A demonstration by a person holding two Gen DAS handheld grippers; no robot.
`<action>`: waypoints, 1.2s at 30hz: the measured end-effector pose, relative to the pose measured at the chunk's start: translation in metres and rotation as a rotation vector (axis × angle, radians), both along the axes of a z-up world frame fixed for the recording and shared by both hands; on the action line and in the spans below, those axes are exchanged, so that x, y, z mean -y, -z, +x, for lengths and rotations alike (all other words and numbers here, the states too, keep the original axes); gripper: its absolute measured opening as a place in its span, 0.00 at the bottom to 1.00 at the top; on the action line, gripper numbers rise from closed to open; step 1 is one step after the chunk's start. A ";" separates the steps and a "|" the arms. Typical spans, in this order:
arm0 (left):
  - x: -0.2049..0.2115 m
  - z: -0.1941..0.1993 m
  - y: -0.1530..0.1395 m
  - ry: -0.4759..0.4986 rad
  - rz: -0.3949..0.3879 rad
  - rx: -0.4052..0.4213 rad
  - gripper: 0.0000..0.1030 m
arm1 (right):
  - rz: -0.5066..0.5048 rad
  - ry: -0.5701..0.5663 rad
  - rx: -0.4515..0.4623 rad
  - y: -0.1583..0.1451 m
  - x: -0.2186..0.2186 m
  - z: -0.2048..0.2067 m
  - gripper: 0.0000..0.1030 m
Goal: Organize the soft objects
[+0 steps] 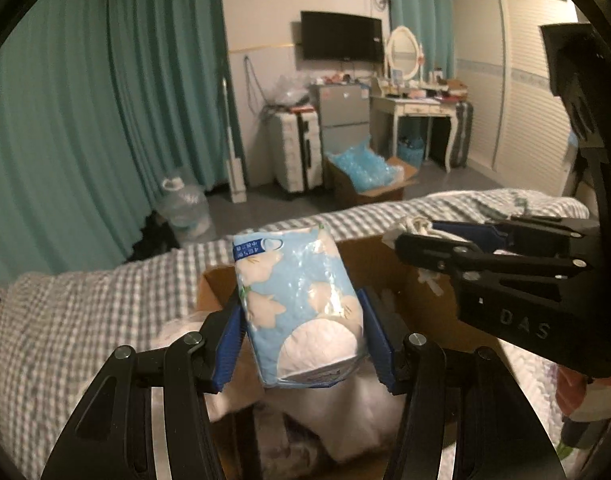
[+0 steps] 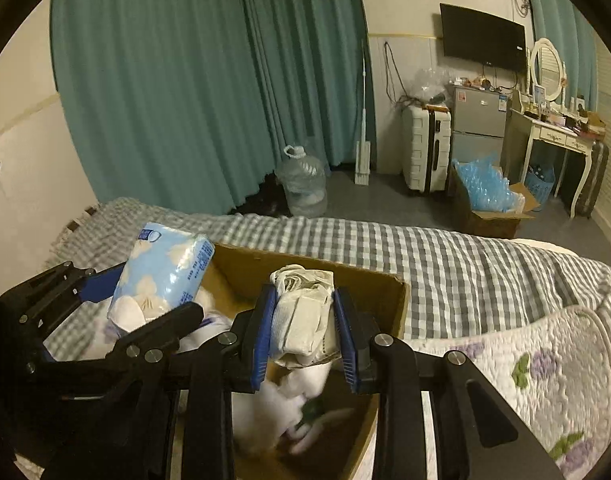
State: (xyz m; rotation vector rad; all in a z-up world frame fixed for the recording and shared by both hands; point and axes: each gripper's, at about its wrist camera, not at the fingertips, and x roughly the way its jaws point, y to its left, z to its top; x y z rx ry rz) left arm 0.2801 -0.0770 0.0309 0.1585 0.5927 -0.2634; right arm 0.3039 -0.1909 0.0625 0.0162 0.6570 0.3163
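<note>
Bedroom, checked bed (image 2: 445, 256), cardboard box (image 2: 389, 280) on it, some white soft items already inside. My left gripper (image 1: 301, 340) clamps a blue tissue pack (image 1: 301, 300) above the box; my right gripper (image 2: 305, 340) squeezes a folded white cloth bundle (image 2: 305, 312) over it. Both remain to be dropped; I judge sorting partway.

The pale-blue tissue pack (image 1: 301, 304) wore glossy, crinkled plastic film. The folded cream cloth bundle (image 2: 305, 316) looked soft and matt. The brown cardboard box (image 2: 389, 292) was dull paperboard, and the grey-and-white checked bedsheet (image 2: 445, 268) was woven matt cloth.
</note>
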 end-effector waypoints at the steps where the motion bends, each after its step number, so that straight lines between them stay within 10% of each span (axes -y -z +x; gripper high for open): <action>1: 0.001 0.002 0.002 0.007 0.002 -0.003 0.55 | -0.002 0.001 -0.007 0.005 0.000 0.006 0.28; 5: 0.007 0.007 0.009 0.014 0.053 -0.007 0.61 | 0.010 0.023 -0.025 0.014 -0.001 0.023 0.33; 9: 0.009 0.002 0.001 0.007 0.054 0.016 0.68 | -0.013 0.090 -0.007 0.014 0.003 0.026 0.72; 17: -0.005 -0.044 -0.068 -0.004 -0.024 0.100 0.69 | 0.015 0.140 0.042 -0.036 0.017 -0.008 0.77; 20: -0.015 -0.076 -0.110 0.000 -0.051 0.169 0.84 | -0.006 0.160 0.096 -0.074 0.020 -0.036 0.81; 36: -0.054 -0.276 -0.250 -0.052 -0.168 0.558 0.95 | -0.031 0.203 0.432 -0.246 0.008 -0.257 0.99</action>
